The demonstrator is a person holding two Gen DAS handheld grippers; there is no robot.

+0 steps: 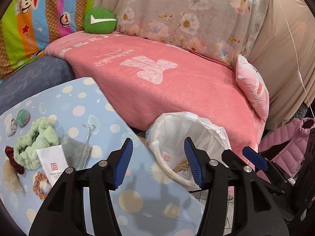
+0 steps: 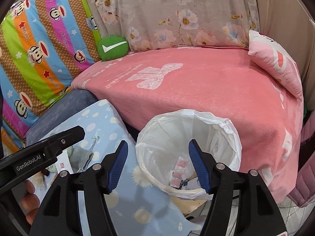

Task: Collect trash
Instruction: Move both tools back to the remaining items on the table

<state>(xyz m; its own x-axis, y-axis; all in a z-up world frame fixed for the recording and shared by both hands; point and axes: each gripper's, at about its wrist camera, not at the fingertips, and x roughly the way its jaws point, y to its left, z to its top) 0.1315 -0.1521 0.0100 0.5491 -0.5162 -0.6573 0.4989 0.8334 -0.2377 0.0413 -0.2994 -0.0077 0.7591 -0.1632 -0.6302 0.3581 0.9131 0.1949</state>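
A bin lined with a white plastic bag [image 1: 189, 135] [image 2: 189, 137] stands between the blue dotted table [image 1: 110, 118] [image 2: 102, 118] and the pink bed. Wrappers and paper scraps [image 2: 180, 169] lie inside it. My left gripper [image 1: 157, 163] is open and empty, over the table edge and the bin's left rim. My right gripper [image 2: 157, 165] is open and empty, above the bin's mouth; one of its blue fingers [image 1: 254, 158] shows in the left wrist view. A white paper packet [image 1: 52, 165] and a grey pouch [image 1: 78, 151] lie on the table.
On the table lie a green fluffy headband [image 1: 37, 143], a dark red scrunchie [image 1: 11, 157], a brown scrunchie [image 1: 40, 184] and a crumpled tissue [image 1: 10, 125]. The pink blanket [image 1: 157, 82], cushions and a pink jacket [image 1: 287, 145] surround the bin.
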